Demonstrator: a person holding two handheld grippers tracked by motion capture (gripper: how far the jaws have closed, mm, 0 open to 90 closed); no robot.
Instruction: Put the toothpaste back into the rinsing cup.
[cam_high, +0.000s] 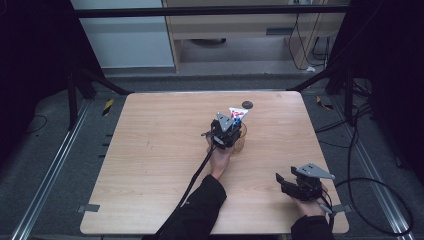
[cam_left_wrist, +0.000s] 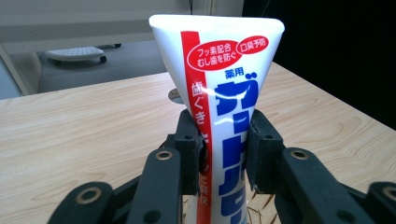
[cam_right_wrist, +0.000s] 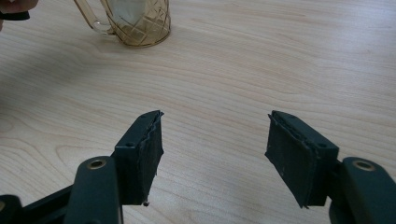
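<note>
Left hand-held gripper (cam_left_wrist: 223, 154) clamped on a white toothpaste tube (cam_left_wrist: 219, 88), jaws pressing it from both sides. Tube held upright, flat crimped end on top, red stripe and blue Japanese lettering facing the left gripper view. Seen from the high view: this hand-held gripper (cam_high: 226, 132) just right of bench centre, tube (cam_high: 237, 114) poking out at its 1 o'clock, directly over an amber glass mug (cam_high: 239, 140). Lower end of the tube apparently down inside the mug; depth hard to judge. Small dark round object (cam_high: 247, 104) on the bench (cam_high: 150, 150) at 12 o'clock from the mug, near the far edge.

Right hand-held gripper (cam_right_wrist: 215, 154) spread wide, nothing between the jaws, bare wood beneath. Mug (cam_right_wrist: 135, 21) with its diamond-cut wall and handle at 11 o'clock in the right gripper view, well apart. In the high view, right hand-held gripper (cam_high: 289, 182) near the bench's 5 o'clock corner, held in a hand (cam_high: 310, 204).
</note>
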